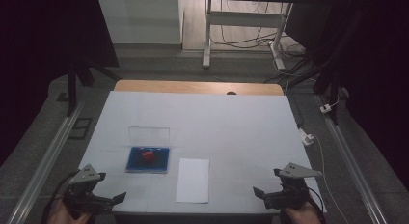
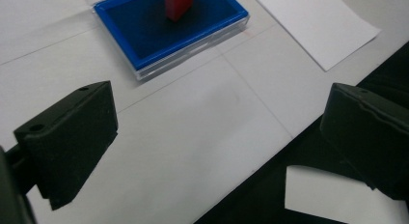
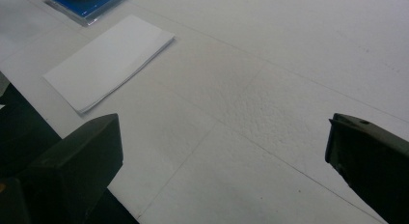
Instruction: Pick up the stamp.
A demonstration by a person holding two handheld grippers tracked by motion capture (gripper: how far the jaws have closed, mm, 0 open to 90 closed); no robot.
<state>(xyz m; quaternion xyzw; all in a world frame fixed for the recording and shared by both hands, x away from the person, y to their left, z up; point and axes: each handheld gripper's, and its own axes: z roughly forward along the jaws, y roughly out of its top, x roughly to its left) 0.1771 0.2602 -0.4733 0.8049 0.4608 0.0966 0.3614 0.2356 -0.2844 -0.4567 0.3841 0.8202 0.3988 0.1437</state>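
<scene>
Both black tongs, left (image 1: 103, 200) and right (image 1: 270, 197), carry grey triangular plates and trailing dark cables.

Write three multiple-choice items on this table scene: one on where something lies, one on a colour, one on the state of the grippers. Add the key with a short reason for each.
1. Where does the white paper sheet lie?
A. right of the blue tray
B. inside the blue tray
C. at the table's far edge

2. What colour is the block in the blue tray?
A. green
B. red
C. yellow

3. How do the left gripper and right gripper stand?
A. both shut on the sheet
B. one holds the block
C. both open, holding nothing

Key: 1 A, the sheet lies flat beside the tray's right side. 2 B, the block shows red against the blue. 3 C, each gripper view shows the jaws wide apart over bare table.
</scene>
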